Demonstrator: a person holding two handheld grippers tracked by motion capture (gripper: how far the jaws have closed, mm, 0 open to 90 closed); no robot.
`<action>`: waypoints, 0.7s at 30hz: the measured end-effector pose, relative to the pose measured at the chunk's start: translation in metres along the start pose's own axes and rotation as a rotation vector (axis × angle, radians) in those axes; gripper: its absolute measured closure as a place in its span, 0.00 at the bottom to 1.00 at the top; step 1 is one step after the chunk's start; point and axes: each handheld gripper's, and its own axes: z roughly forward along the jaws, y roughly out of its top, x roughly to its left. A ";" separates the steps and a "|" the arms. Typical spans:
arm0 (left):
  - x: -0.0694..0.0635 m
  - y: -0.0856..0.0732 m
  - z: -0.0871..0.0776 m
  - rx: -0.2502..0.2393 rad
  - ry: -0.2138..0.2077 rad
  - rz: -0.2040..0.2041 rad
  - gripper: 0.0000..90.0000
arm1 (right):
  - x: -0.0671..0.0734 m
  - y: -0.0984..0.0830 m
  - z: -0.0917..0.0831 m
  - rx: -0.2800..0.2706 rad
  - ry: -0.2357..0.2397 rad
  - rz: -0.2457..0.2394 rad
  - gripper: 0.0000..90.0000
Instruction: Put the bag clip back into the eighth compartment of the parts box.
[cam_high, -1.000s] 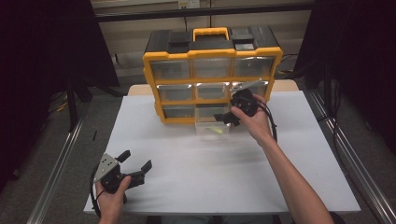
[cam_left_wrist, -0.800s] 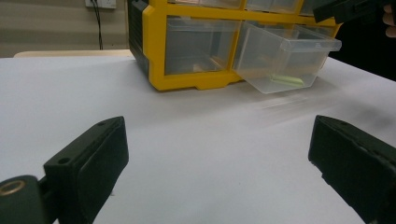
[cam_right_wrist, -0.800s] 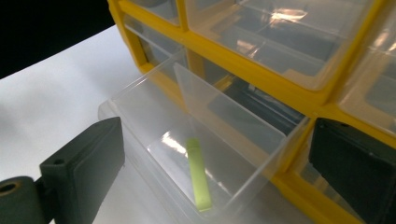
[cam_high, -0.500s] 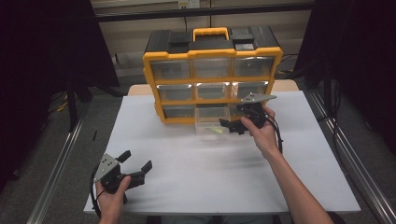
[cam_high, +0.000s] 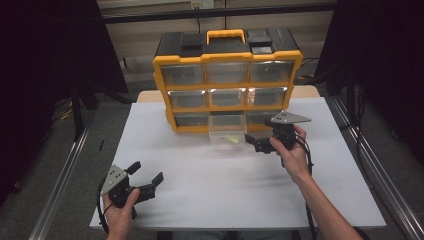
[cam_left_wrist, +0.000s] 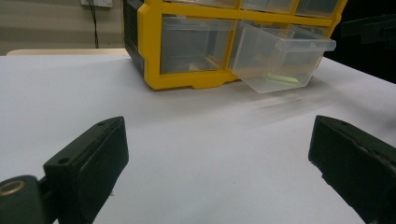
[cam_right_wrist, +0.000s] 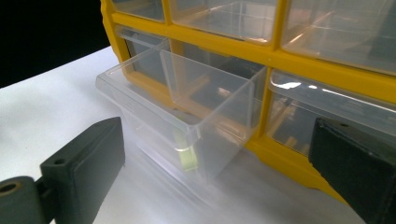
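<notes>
Near the table's front left corner, the left gripper (cam_high: 150, 181) rests low in the person's left hand (cam_high: 119, 215), its jaws spread wide with nothing between them, pointing across the white table (cam_high: 200, 200) toward the cabinet. In the left gripper view the two black jaws stand far apart over bare white surface.

Farther in, toward the right edge, the right hand (cam_high: 292, 155) holds the right gripper (cam_high: 255, 144) just beside the pulled-out clear drawer (cam_high: 227, 134). Its jaws are open wide and grip nothing; in the right gripper view the drawer (cam_right_wrist: 187, 112) sits between and beyond them, not touched.

The drawer belongs to the middle slot of the bottom row and juts out over the table, tilted slightly down at its front. A small yellow-green item (cam_right_wrist: 186, 156) lies inside it against the front wall.

At the back edge stands the yellow organiser cabinet (cam_high: 227, 85), with three rows of clear drawers and a yellow handle (cam_high: 226, 35) on its black top.
</notes>
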 end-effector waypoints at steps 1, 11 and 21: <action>0.000 0.000 0.000 0.001 0.005 -0.001 0.06 | 0.000 -0.002 -0.002 -0.010 -0.002 -0.001 0.04; -0.001 -0.001 0.001 0.002 0.004 0.002 0.06 | 0.004 -0.024 -0.019 -0.056 -0.031 0.001 0.04; 0.000 -0.003 0.002 0.009 0.005 0.005 0.06 | 0.006 -0.036 -0.035 -0.086 -0.065 0.002 0.05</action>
